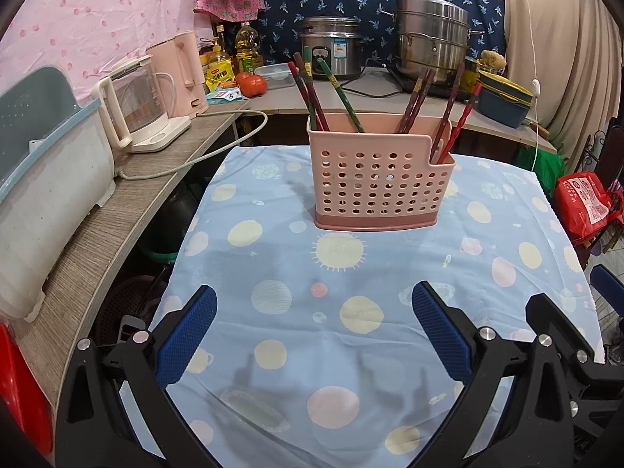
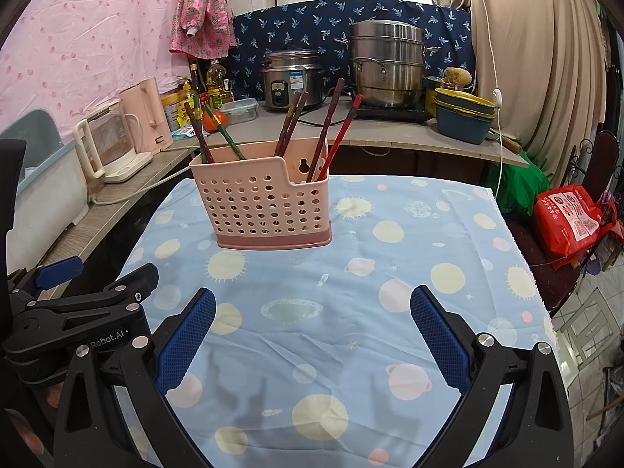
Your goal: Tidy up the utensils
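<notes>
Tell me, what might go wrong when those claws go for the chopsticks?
The pink holder is light and stands on loose, wrinkled cloth, so tugging a chopstick sideways could tip or slide it. The chopsticks lean in different directions, so an open right claw could knock neighbours while closing on one.

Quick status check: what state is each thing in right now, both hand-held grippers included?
Left hand-held gripper: open, empty, above the cloth.
Right hand-held gripper: open, empty.
Pink holder: upright on the cloth.
Chopsticks: standing tilted inside the holder.
Tablecloth: spread flat, lightly creased.
Clear food box: lid on.
</notes>
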`<state>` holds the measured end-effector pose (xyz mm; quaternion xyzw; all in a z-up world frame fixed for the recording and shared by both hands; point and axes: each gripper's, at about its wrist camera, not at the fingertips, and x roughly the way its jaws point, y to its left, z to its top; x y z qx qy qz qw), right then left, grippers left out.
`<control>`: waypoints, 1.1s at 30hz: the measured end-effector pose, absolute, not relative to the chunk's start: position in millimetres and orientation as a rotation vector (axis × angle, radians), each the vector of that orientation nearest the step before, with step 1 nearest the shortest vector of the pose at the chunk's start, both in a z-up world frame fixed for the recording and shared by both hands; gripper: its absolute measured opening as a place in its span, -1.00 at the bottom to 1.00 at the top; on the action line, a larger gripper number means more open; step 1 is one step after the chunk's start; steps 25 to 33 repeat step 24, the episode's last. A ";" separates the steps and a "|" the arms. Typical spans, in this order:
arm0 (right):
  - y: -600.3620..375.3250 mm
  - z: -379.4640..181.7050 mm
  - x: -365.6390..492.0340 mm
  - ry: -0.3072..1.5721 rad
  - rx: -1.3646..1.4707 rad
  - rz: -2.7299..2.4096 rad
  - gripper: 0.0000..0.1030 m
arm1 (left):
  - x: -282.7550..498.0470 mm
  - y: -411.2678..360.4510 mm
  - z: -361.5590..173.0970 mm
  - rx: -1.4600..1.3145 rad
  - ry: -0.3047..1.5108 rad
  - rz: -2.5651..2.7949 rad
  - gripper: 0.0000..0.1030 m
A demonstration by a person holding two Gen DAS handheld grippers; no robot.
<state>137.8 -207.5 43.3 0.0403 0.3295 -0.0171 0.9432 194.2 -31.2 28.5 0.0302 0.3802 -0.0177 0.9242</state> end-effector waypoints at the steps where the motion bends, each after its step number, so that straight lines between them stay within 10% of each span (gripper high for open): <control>1: -207.6 43.1 137.6 0.672 0.083 -0.034 0.87 | 194.5 -31.3 28.4 0.063 0.780 -0.036 0.86; 33: -210.6 40.8 137.0 0.676 0.084 -0.037 0.87 | 197.3 -28.5 28.3 0.060 0.772 -0.036 0.86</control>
